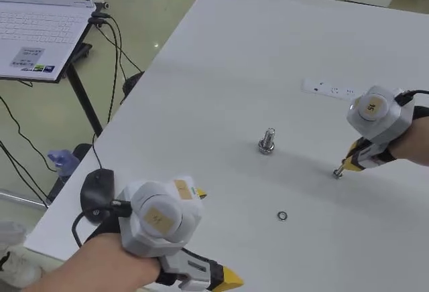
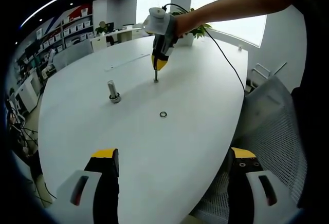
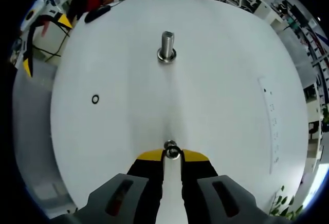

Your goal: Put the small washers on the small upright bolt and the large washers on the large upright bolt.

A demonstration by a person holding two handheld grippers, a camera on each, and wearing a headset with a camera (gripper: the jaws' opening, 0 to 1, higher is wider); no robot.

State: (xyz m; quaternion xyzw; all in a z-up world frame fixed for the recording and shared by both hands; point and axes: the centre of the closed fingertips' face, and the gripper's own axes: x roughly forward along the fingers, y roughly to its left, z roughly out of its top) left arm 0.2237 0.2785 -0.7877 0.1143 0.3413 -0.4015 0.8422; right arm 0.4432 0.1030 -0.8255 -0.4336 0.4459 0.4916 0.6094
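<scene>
Right gripper (image 3: 171, 157): jaws pinched nearly shut on what looks like a small washer (image 3: 172, 152), right at the top of the small bolt (image 3: 169, 144), which stands upright on the table (image 1: 221, 71).
Left gripper (image 2: 174, 154): jaws wide apart, empty; the loose washer (image 1: 282, 215) lies flat ahead, nearer this side.
Large bolt (image 1: 267, 141): upright, mid-table.

My left gripper (image 2: 173, 154) sits low and near me, jaws spread wide. My right gripper (image 3: 172, 155), reached well forward, points downward with its jaws drawn nearly together.
</scene>
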